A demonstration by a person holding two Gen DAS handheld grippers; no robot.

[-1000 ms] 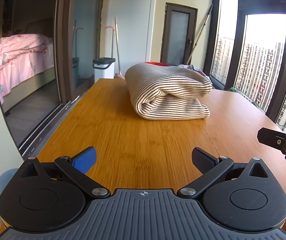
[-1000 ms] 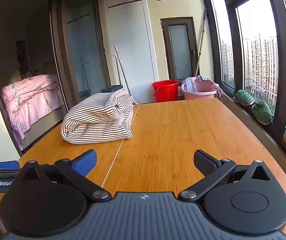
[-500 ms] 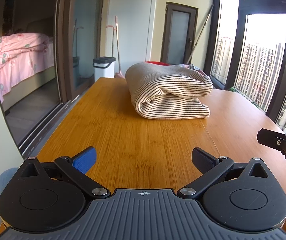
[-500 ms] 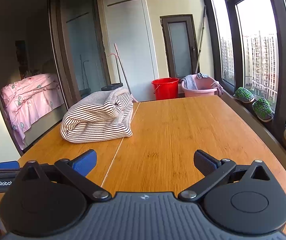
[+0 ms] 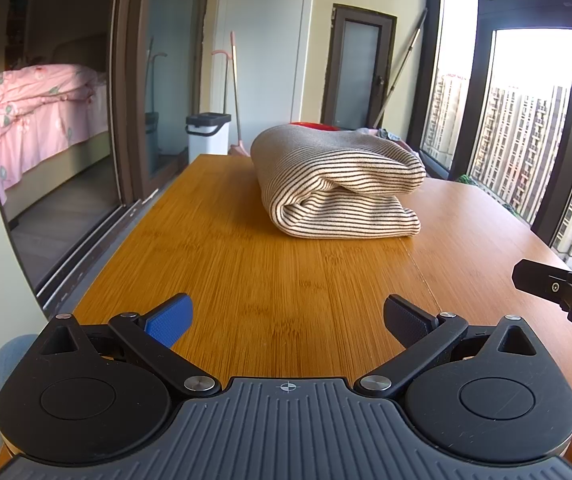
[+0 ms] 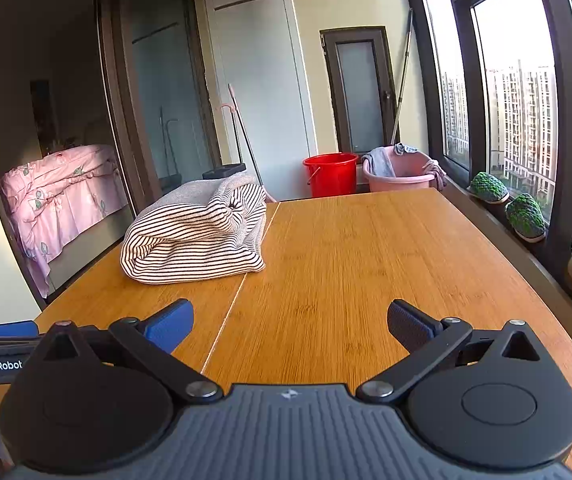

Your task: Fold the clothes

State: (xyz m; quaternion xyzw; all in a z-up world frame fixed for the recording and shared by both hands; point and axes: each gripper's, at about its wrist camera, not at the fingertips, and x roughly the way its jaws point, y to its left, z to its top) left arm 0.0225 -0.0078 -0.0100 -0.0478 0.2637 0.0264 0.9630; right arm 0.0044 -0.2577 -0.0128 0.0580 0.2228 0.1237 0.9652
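While both grippers are hovering low over the near end of the wooden table [image 5: 222,256], neither one is touching any cloth. From its own wrist view, the left gripper [image 5: 286,322] is holding its jaws spread wide, with bare tabletop showing between the blue pad [image 5: 168,320] and the black pad [image 5: 406,322]. The right gripper [image 6: 290,326] is likewise standing agape over bare wood, nothing lying between its fingers. Each tool is showing at the edge of the other's view: the right one is poking in from the right side of the left wrist view, and the left one, marked GenRobot, is lying along the lower left of the right wrist view.

The folded striped garment [image 5: 338,188] is sitting farther along the table, well apart from both grippers, as a thick bundle of cream cloth with thin dark stripes. Seen from the right wrist camera, the garment [image 6: 198,232] is resting just left of the seam [image 6: 238,292] that is running lengthwise down the tabletop, its right edge lying at that seam.

Beyond the far end of the table, a red bucket [image 6: 330,174] and a pink basin [image 6: 400,174] draped with cloths are standing on the floor side by side. Two green slippers [image 6: 506,204] are lying on the ledge by the window. Past the sliding door on the left, a bed with a pink quilt [image 5: 42,112] is showing.
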